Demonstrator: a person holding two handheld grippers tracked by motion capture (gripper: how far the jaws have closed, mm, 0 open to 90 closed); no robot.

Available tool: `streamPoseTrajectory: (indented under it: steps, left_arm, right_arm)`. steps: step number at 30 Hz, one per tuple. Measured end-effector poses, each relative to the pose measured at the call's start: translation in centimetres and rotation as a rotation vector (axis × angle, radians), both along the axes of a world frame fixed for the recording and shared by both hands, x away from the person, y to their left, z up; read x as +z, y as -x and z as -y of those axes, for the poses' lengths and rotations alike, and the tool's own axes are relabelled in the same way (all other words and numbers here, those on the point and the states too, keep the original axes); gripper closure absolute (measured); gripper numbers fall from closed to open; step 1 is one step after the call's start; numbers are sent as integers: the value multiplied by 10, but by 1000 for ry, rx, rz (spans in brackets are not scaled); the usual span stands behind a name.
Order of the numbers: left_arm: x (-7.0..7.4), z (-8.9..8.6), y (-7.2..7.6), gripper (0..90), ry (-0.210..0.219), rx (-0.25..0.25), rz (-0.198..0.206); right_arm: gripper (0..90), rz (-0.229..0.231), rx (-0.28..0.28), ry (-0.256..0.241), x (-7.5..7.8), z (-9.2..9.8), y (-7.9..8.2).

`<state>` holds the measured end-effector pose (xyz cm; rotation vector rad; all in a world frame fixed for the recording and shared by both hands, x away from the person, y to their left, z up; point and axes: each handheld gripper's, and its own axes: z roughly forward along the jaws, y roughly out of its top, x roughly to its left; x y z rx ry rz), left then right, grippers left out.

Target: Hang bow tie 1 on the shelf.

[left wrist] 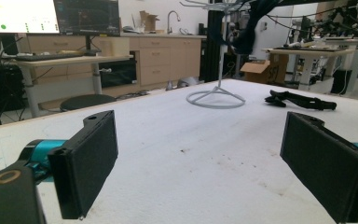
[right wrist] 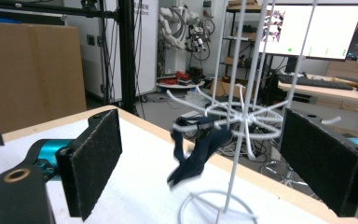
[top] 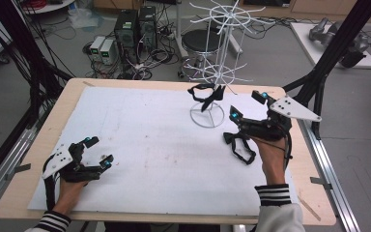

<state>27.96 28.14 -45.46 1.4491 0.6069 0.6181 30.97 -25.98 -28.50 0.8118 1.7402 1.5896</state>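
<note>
Straps are the work here: one black strap (top: 206, 94) already hangs from a lower hook of the white wire rack (top: 217, 72), which stands on the bench (top: 174, 145) at about one o'clock from the middle of the white mat. In the right gripper view that hung strap (right wrist: 196, 156) dangles in front of the rack's stem and looks slightly blurred, so it may be swinging. A second black strap (top: 239, 145) lies on the mat at about three o'clock, touching or just under the right hand-held gripper (top: 244, 105), which is above and near it; from the high view I cannot tell whether they touch. The right hand-held gripper's jaws stand wide apart with nothing between them and point toward the rack. The left hand-held gripper (top: 99, 151) rests at about eight o'clock on the mat, well apart from both straps, its jaws also spread and empty; its own view looks across the mat at the rack base and the lying strap (left wrist: 303, 100).

By my judgement one strap is hung, and the second has not yet been picked up and hooked on the rack.
</note>
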Motion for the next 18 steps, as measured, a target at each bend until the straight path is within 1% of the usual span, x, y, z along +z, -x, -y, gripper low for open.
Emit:
streamPoseTrajectory:
  steps: [2,5,8,10,12,14,15,18]
  left_arm:
    - [0,0,0,116,11,3,-5]
    - [0,0,0,116,11,4,-8]
    - [0,0,0,116,11,9,-5]
    - [-1,0,1,116,12,11,4]
    - [-1,0,1,116,11,12,10]
    - [-1,0,1,116,9,14,10]
    - [-1,0,1,116,11,16,10]
    - [-1,-1,1,116,13,19,11]
  right_arm:
    - [124,-11,-1,-1,-6,6,5]
    - [123,-15,-8,7,-18,16,10]
    - [121,-27,-21,0,-32,26,16]
    - [120,-37,-26,0,-40,30,19]
    - [119,-36,-34,5,-48,34,23]
    - [120,-42,-40,10,-56,38,28]
    - [120,-35,-43,15,-61,39,30]
    - [119,-51,-56,8,-72,42,35]
